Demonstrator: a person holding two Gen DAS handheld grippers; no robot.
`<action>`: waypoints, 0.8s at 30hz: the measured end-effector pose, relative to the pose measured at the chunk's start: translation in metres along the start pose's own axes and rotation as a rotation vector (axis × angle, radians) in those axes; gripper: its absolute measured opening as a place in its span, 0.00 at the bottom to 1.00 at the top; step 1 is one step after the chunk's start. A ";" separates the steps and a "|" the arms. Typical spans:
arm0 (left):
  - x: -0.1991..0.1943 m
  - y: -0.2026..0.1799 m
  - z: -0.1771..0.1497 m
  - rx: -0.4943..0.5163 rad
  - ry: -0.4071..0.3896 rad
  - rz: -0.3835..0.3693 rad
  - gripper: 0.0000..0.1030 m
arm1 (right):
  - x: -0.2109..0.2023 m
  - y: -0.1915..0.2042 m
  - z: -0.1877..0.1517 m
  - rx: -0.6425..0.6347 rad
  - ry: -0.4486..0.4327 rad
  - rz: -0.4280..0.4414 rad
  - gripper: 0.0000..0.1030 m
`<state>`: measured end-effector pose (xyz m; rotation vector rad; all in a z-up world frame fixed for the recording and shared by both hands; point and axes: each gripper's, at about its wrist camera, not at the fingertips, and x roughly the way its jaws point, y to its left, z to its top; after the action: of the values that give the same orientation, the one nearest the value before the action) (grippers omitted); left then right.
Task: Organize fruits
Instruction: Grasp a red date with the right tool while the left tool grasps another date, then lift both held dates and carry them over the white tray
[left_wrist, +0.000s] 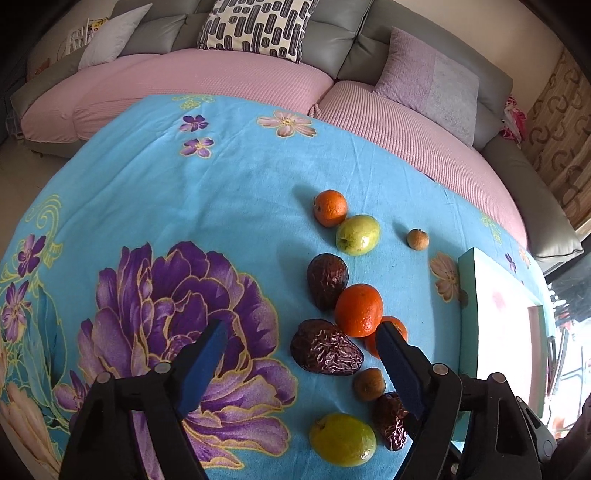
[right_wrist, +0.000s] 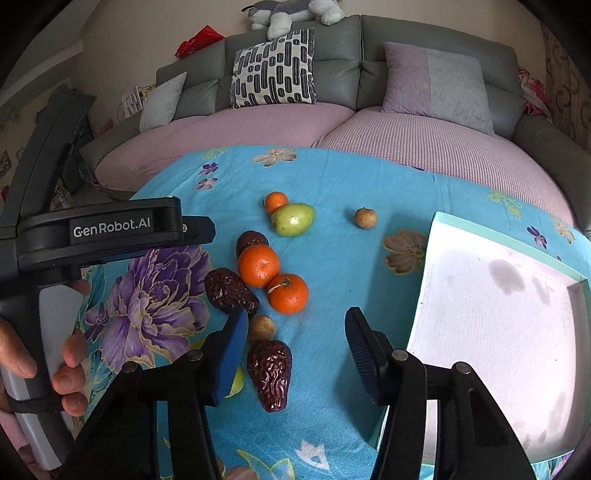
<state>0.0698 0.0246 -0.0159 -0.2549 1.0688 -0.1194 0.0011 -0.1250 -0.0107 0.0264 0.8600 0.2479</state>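
Note:
Fruit lies loose on the blue flowered cloth (left_wrist: 221, 184): three oranges (left_wrist: 359, 310), two green fruits (left_wrist: 357, 234), three wrinkled dark dates (left_wrist: 325, 347) and two small brown fruits (left_wrist: 368, 384). My left gripper (left_wrist: 301, 332) hangs open over one date, whose pads do not touch it. The right finger hides part of an orange. In the right wrist view my right gripper (right_wrist: 297, 321) stands open above another date (right_wrist: 269, 373) and a small brown fruit (right_wrist: 262, 328). Its left finger covers most of a green fruit (right_wrist: 238, 384).
A white tray with a teal rim (right_wrist: 432, 236) lies on the cloth right of the fruit. A hand (right_wrist: 70, 369) holds the left gripper's body (right_wrist: 110, 229) at the left. Behind the table runs a grey and pink sofa (right_wrist: 258, 122) with cushions.

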 end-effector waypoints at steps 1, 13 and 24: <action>0.004 -0.001 -0.002 -0.001 0.016 -0.004 0.79 | 0.002 0.000 -0.001 0.004 0.012 0.009 0.55; 0.031 0.005 -0.009 -0.095 0.128 -0.130 0.44 | 0.034 0.008 -0.019 0.017 0.164 0.064 0.39; 0.004 0.016 -0.002 -0.147 0.056 -0.197 0.33 | 0.024 0.009 -0.017 0.015 0.131 0.071 0.32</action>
<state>0.0699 0.0391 -0.0246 -0.4924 1.1080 -0.2262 0.0015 -0.1120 -0.0389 0.0552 0.9920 0.3124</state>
